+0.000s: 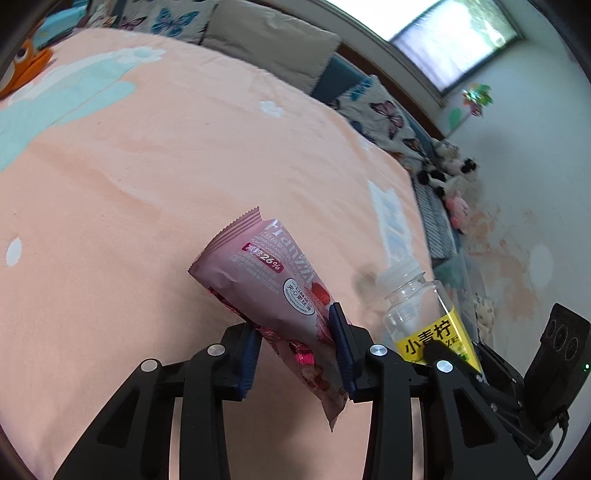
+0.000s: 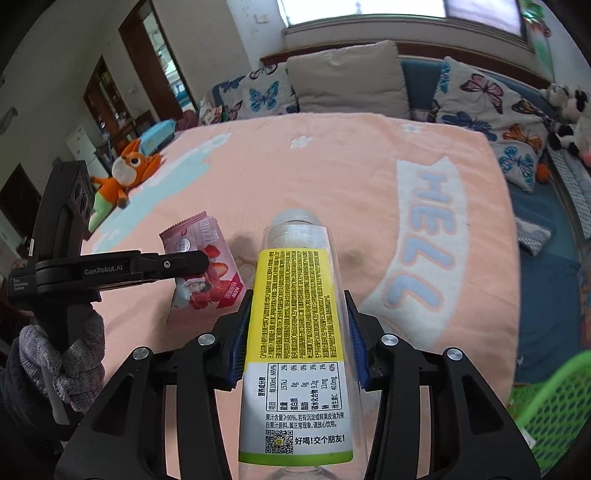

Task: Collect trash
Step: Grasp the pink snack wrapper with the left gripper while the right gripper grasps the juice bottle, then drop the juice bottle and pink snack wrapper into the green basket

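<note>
Pink Franzzi snack wrapper [image 1: 273, 295] sits clamped between the blue pads of the left gripper [image 1: 295, 347], its crimped top sticking out ahead of the fingertips and its torn lower end hanging back between the finger arms, clear of the peach blanket [image 1: 147, 184] beneath. In the right wrist view the same wrapper [image 2: 207, 273] shows to the left of the right gripper's fingers, pinched by the left gripper [image 2: 199, 264], which a gloved hand [image 2: 62, 365] holds.

To the right of the left fingers, the clear plastic bottle [image 1: 421, 314] with its yellow label stands close by. The right gripper [image 2: 297, 332] grasps this bottle [image 2: 295, 332] across the label, both blue pads pressed to its sides, the white cap pointing forward past the fingertips.

Beyond both sets of fingers the fleece blanket spreads over a bed, printed with white paw marks and the pale letters "HELL". An orange fox plush [image 2: 123, 173] lies far ahead to the left. Butterfly-print cushions [image 2: 487, 110] and a beige pillow [image 2: 347, 81] line the headboard, with a bright window [image 2: 369, 11] above. Plush cows [image 2: 565, 107] sit far right, and a green mesh basket [image 2: 554, 410] shows at the lower right, beside the right finger.
</note>
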